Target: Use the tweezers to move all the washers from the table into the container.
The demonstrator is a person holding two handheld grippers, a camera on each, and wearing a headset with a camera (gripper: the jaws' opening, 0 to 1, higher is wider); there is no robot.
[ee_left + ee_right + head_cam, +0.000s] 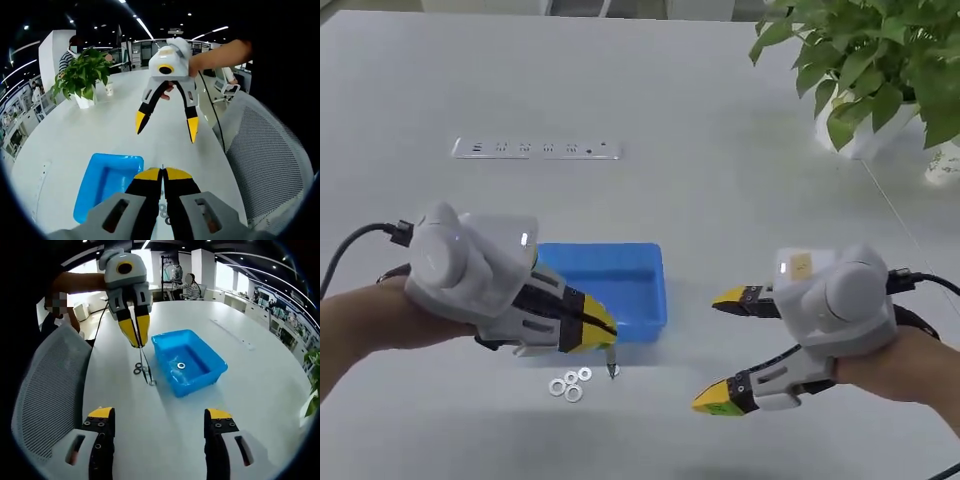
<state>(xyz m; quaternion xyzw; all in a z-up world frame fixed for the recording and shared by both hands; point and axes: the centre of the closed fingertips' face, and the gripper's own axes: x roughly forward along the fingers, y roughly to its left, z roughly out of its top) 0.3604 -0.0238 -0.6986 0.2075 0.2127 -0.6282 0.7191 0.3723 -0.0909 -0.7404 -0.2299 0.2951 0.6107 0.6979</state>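
A blue container (642, 308) stands in the middle of the white table. One washer (181, 365) lies inside the container (196, 382). Several washers (569, 384) lie on the table just in front of its left corner. My left gripper (600, 332) is shut on thin metal tweezers (611, 369), whose tips point down to the table just right of the washers (138, 368). In the right gripper view the tweezers (145, 367) hang from the left gripper (136, 334). My right gripper (721, 351) hovers open and empty to the right of the container (106, 181).
A power strip (535, 149) lies farther back on the table. A potted plant (880, 70) stands at the far right corner. A grey mesh chair (45, 390) sits by the table's near edge. People sit at desks in the background.
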